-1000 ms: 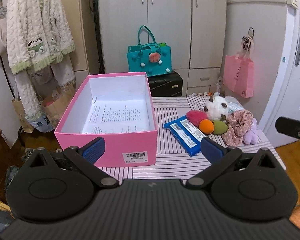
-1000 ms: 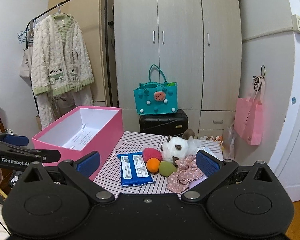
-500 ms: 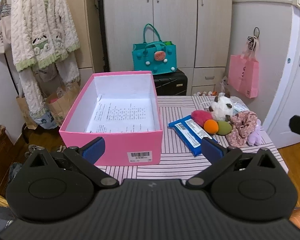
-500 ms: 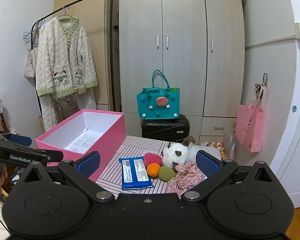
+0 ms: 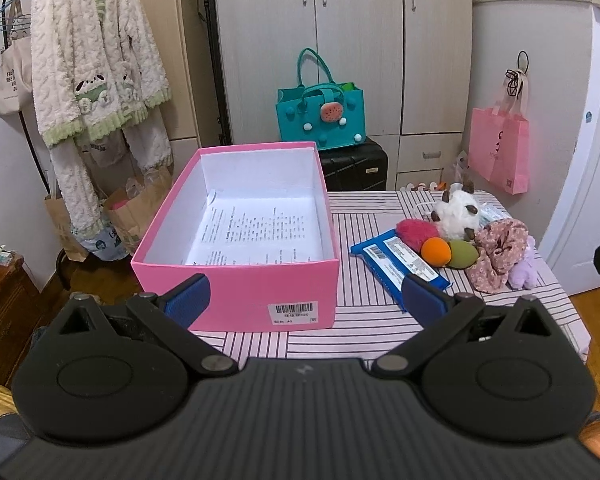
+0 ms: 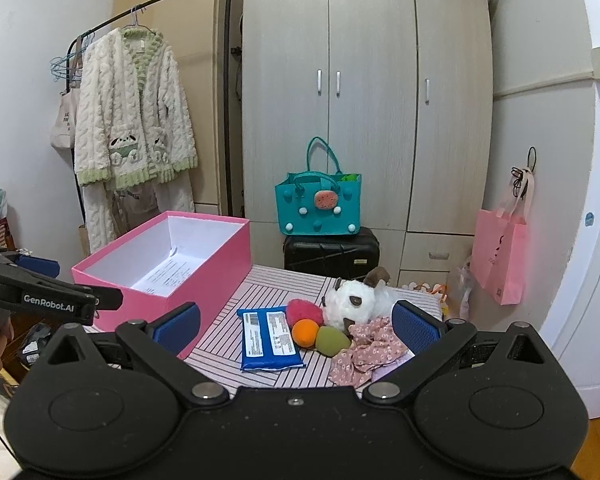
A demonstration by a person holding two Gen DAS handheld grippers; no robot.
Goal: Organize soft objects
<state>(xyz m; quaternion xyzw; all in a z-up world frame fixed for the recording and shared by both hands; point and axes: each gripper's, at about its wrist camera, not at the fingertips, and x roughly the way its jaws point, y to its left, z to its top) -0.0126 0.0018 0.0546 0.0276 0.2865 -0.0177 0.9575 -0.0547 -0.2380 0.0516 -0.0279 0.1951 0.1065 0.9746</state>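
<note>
An open pink box (image 5: 236, 284) (image 6: 204, 272) with only a printed sheet inside stands on the left of a striped table (image 5: 364, 320). To its right lie a blue packet (image 5: 396, 264) (image 6: 270, 338), a pink pompom (image 5: 414, 230), an orange ball (image 5: 436, 251) (image 6: 305, 331), a green egg-shaped sponge (image 5: 462, 254), a white plush (image 5: 458, 214) (image 6: 354, 300), a floral scrunchie (image 5: 500, 252) (image 6: 370, 350) and a lilac plush (image 5: 524, 268). My left gripper (image 5: 306, 300) hangs open before the box. My right gripper (image 6: 296, 324) is open above the table's near edge, holding nothing.
A teal bag (image 5: 320, 116) sits on a black suitcase (image 5: 356, 164) behind the table, in front of a wardrobe. A fluffy robe (image 5: 96, 64) hangs on a rack at the left. A pink bag (image 5: 500, 152) hangs at the right, by a door.
Both grippers have pulled back and risen a little, so the box and the pile of soft things sit lower and farther in each view. Both stay open.
</note>
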